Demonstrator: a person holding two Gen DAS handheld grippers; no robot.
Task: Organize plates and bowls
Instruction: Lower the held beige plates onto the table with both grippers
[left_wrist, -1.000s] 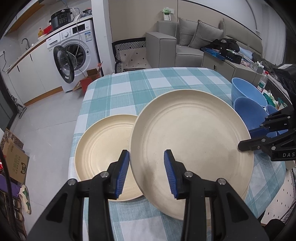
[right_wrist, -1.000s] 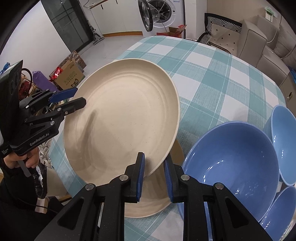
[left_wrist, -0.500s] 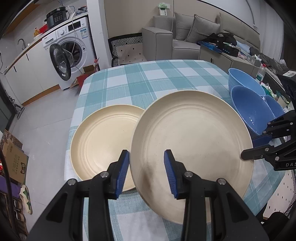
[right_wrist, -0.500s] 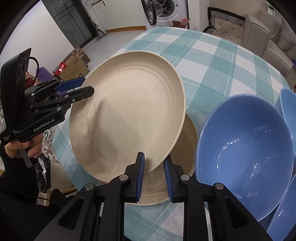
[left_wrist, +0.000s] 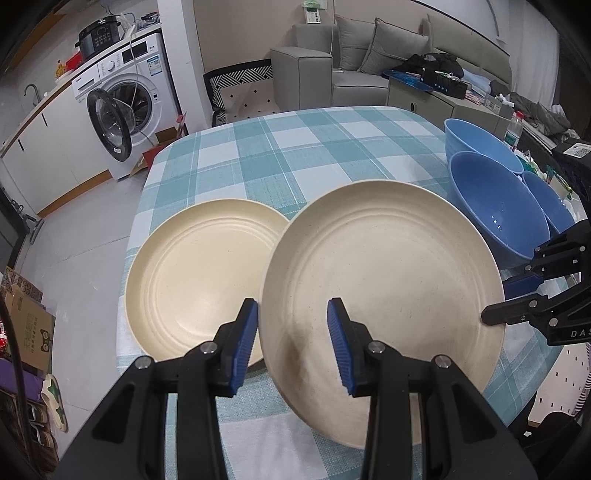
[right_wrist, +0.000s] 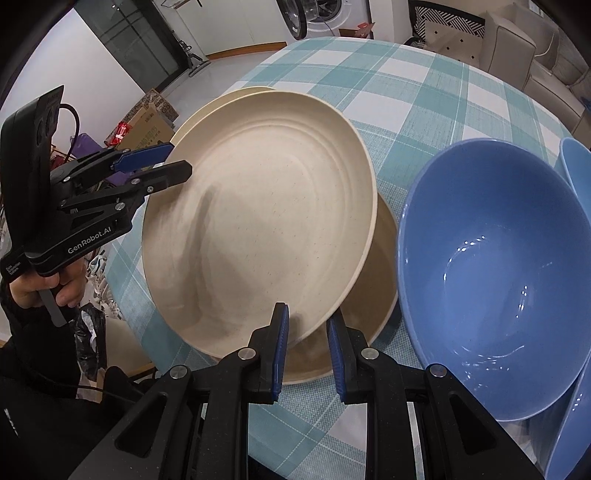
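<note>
A large cream plate (left_wrist: 384, 295) (right_wrist: 258, 214) hangs tilted over the checked table (left_wrist: 295, 155), held from two sides. My left gripper (left_wrist: 292, 306) (right_wrist: 179, 158) is shut on its near-left rim. On the opposite rim my right gripper (right_wrist: 306, 314) (left_wrist: 496, 301) is shut tight. A second cream plate (left_wrist: 199, 280) lies flat on the table to the left. Another cream plate (right_wrist: 373, 295) lies under the held one, mostly hidden. Three blue bowls stand at the right: a big bowl (left_wrist: 495, 206) (right_wrist: 491, 280), a far bowl (left_wrist: 476, 144) and a third bowl (left_wrist: 546, 199).
The table's near edge runs just below the plates. Beyond it on the floor are a cardboard box (left_wrist: 22, 317) and a washing machine (left_wrist: 122, 99) with its door open. A grey sofa (left_wrist: 332, 74) stands behind. A person's hand (right_wrist: 37, 288) grips the left tool.
The held plate has sunk a little and slid over the plate lying beneath it. Both grippers kept their hold on its rim. The big blue bowl looks nearer in the right wrist view.
</note>
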